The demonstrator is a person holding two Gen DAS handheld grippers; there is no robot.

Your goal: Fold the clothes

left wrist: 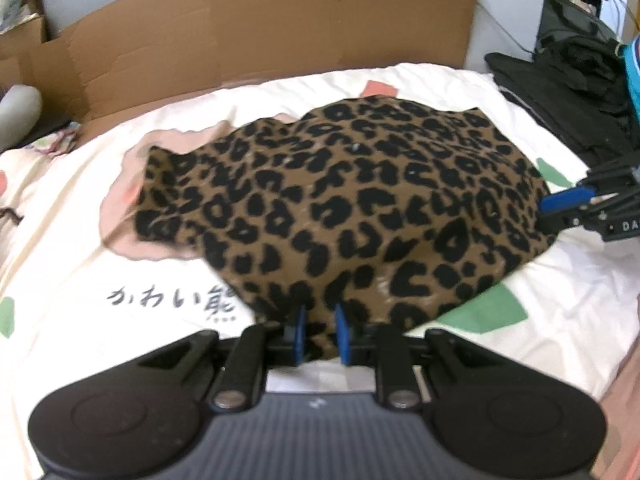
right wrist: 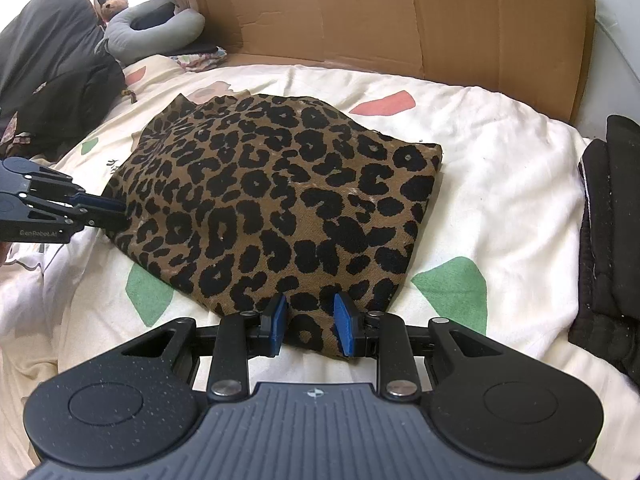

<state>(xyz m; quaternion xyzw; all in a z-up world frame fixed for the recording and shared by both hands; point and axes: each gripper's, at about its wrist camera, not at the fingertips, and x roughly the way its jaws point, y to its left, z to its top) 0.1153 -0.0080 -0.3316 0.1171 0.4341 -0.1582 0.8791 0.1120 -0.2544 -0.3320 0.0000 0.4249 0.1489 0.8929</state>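
A leopard-print garment [left wrist: 352, 200] lies folded in a thick pile on the cream bedspread [left wrist: 100, 272]; it also shows in the right wrist view [right wrist: 280, 200]. My left gripper [left wrist: 320, 330] is shut on the garment's near edge, cloth bunched between its blue pads; it shows from the side in the right wrist view [right wrist: 116, 210]. My right gripper [right wrist: 310, 326] is shut on another edge of the garment, cloth between its blue pads; it shows in the left wrist view [left wrist: 554, 210] at the garment's right side.
A flattened cardboard sheet [right wrist: 400, 16] stands behind the bed. Dark clothes [right wrist: 608, 240] are piled at the right. A grey neck pillow [right wrist: 156, 28], a dark pillow [right wrist: 44, 40] and a black bag [right wrist: 80, 96] lie at the left.
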